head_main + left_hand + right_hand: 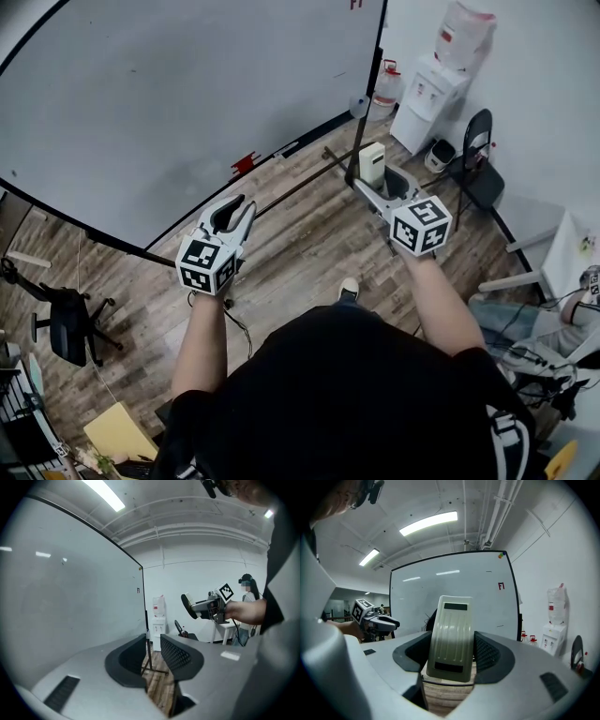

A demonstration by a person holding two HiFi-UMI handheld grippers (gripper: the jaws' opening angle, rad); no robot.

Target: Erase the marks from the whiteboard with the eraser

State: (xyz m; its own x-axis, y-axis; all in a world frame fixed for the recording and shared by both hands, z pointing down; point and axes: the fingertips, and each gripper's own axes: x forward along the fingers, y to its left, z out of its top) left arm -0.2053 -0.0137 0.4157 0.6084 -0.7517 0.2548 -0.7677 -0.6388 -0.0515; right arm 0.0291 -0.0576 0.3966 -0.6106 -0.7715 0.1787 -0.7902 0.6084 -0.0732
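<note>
I am holding the eraser [452,634] in the right claw [457,653], whose jaws are pressing on its two long sides. Its long axis is standing upright between them, with the ribbed back facing the claw's camera. The left gripper view is showing a dark face turned away toward the whiteboard [169,94], which I take to be the felt.

The eraser is not touching the board yet. The board is lying ahead of the right claw and a little to its left. The clearest mark, a small red one [501,586], is sitting near the board's upper right corner, above the eraser and to its right. A couple of fainter dashes are showing below it (too small for me to read). The right claw is plainly the nearer one to that corner, so I am judging the coming move to be a reach up and forward.

The left claw [153,644] is hovering lower down by the board's bottom edge, jaws parted with nothing between them.

By the far wall a water dispenser [436,84] is carrying a bottle, with jugs beside it. I cannot tell how full any of them are.
</note>
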